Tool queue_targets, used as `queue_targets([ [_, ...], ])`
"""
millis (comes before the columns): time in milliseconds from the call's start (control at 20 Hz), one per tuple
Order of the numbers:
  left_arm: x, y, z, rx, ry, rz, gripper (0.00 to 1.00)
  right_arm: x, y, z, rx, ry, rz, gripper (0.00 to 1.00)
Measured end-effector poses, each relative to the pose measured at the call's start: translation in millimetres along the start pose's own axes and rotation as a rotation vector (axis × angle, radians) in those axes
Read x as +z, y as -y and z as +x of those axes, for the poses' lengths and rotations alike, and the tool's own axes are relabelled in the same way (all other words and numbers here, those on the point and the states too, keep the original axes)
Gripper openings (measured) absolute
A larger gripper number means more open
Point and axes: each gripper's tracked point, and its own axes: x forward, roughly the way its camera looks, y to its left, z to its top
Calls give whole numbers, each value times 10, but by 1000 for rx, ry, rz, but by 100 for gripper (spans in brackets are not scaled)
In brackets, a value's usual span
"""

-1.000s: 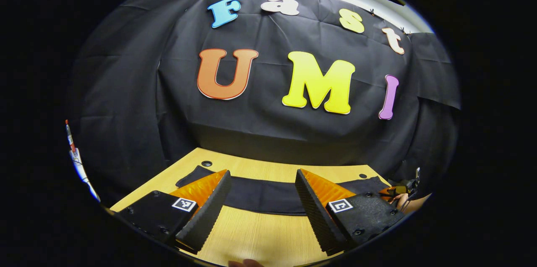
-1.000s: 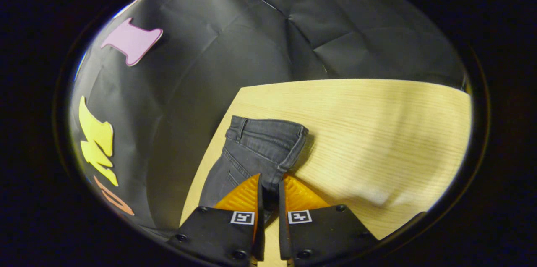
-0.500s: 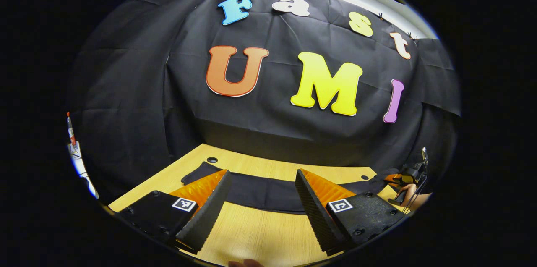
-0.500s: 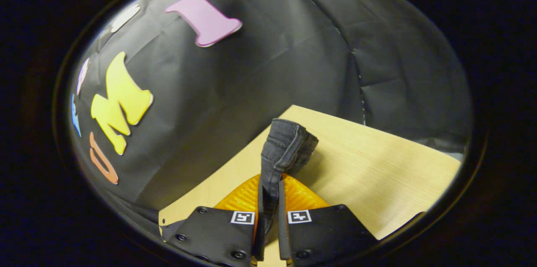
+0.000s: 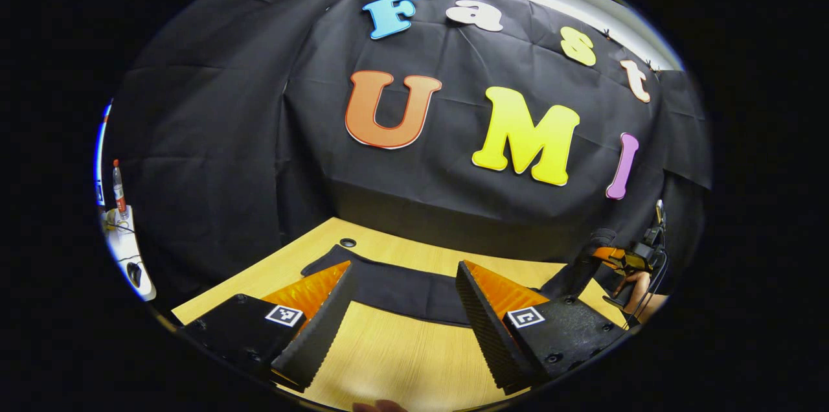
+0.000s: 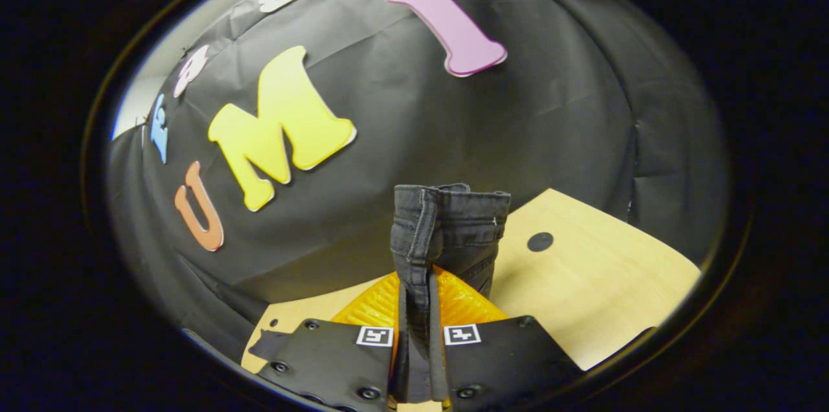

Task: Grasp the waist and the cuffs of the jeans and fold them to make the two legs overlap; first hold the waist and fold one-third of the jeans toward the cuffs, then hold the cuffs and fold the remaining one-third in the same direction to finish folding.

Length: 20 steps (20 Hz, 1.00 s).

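Up off the wooden table (image 6: 609, 282), the right gripper (image 6: 414, 308) clamps the jeans' waistband (image 6: 447, 230) between both fingers, the denim standing upright. Meanwhile the left gripper (image 5: 405, 308) hangs with fingers spread wide above the dark jeans (image 5: 401, 286), which lie stretched flat across the table.

You have a light wood-grain table (image 5: 395, 360) set against the black cloth wall. Dark jeans (image 5: 401, 286) lie flat across its far part, stretched from side to side, and 1 end rises off the surface at the right. A dark round hole (image 5: 348, 243) sits in the tabletop near the jeans' left end, another hole (image 6: 539, 241) by the raised end.
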Motion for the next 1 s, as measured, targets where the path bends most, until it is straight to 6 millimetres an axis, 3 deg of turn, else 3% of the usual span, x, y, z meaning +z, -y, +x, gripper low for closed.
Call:
queue_targets([
  [250,-40,-109,-91,27,-15,-13,98,-227,-640,225,81,-27,-52,10],
  [300,-39,-126,-108,32,-15,-17,98,-297,-745,249,96,-37,-65,14],
  [450,-41,-219,-198,55,-16,-13,99,-611,-1130,375,143,-71,-108,14],
  [600,-35,-319,-262,78,-16,-17,98,-857,-1302,463,156,-98,-108,10],
  [650,-47,-360,-288,85,-18,-19,99,-952,-1378,501,158,-105,-113,14],
  [750,-12,-450,-354,111,-15,-22,99,-1290,-1543,584,166,-140,-130,10],
  [800,-2,-482,-390,119,-14,-22,99,-1423,-1601,609,169,-156,-137,14],
  [1000,31,-583,-483,146,-8,-24,98,-2113,-1806,661,173,-246,-168,12],
])
